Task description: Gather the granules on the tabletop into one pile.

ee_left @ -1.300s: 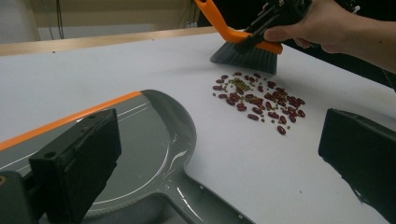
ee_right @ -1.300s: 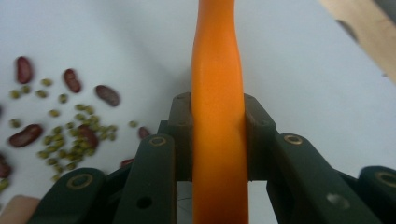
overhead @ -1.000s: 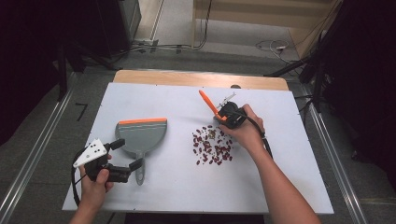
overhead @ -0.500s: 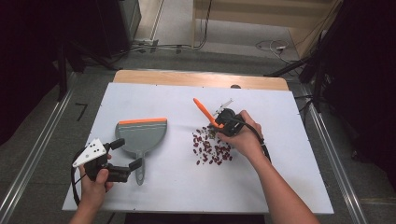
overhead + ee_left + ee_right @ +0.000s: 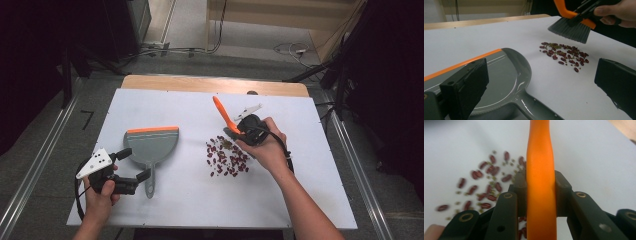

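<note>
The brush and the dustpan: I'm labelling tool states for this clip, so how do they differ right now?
The brush is clamped in the right gripper and held above the table; the dustpan lies flat on it, ungripped, the left gripper open around its handle. The brush hangs at the beans; the dustpan sits apart from them. The brush's handle is all orange; the dustpan has just an orange edge strip. Both are grey and orange.

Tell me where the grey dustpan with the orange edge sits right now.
In the high view the grey plastic dustpan with the orange edge lies left of centre, its handle by the left claw, left of the scattered beans.
</note>
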